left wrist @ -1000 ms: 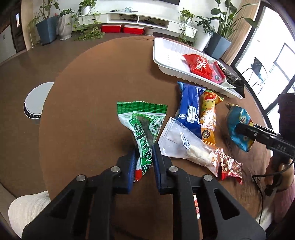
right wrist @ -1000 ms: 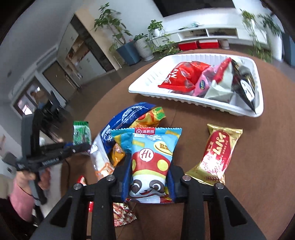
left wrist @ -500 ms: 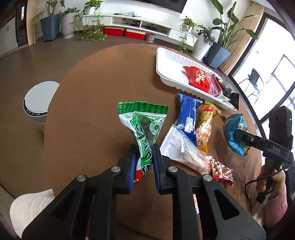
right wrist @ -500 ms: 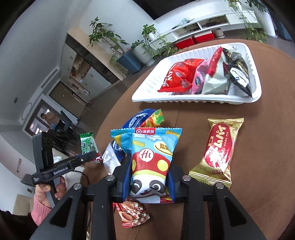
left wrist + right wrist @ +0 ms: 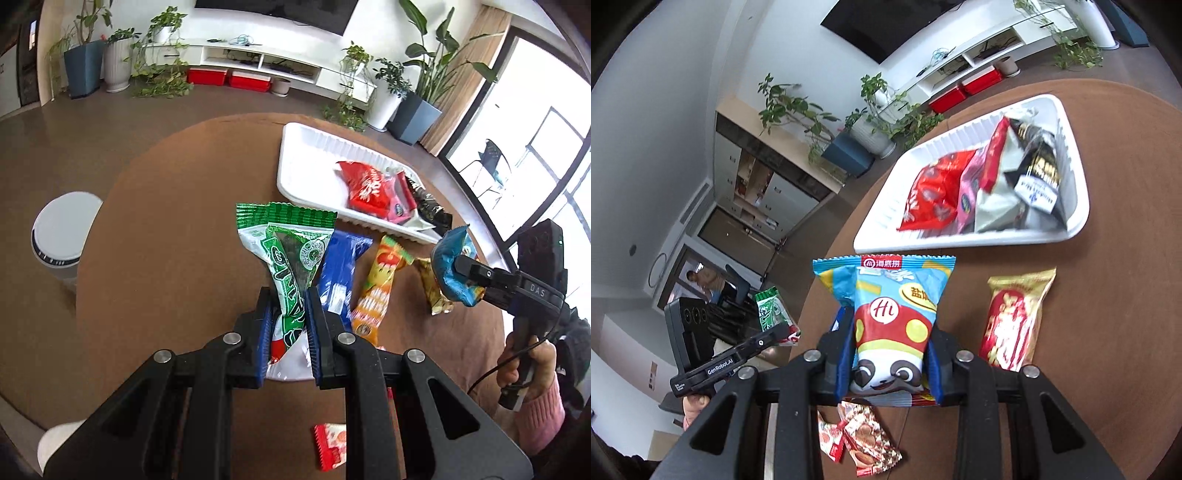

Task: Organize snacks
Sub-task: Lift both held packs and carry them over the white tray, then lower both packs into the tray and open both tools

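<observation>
My left gripper (image 5: 288, 317) is shut on a green and white snack bag (image 5: 291, 254) and holds it above the round brown table (image 5: 166, 236). My right gripper (image 5: 888, 354) is shut on a blue panda snack bag (image 5: 890, 314), also lifted; it shows at the right of the left wrist view (image 5: 452, 269). The white tray (image 5: 310, 155) at the far side holds a red bag (image 5: 365, 184), a pink pack and a black pack (image 5: 1038, 166).
On the table lie a blue packet (image 5: 341, 266), an orange packet (image 5: 376, 291), a gold and red bar (image 5: 1015, 321) and small red wrapped sweets (image 5: 860, 439). A white stool (image 5: 62, 229) stands left of the table. Planters and a low white shelf line the far wall.
Both grippers have risen with their bags and moved toward the tray. The green bag now hangs off the table, and the panda bag is higher and nearer the tray.
</observation>
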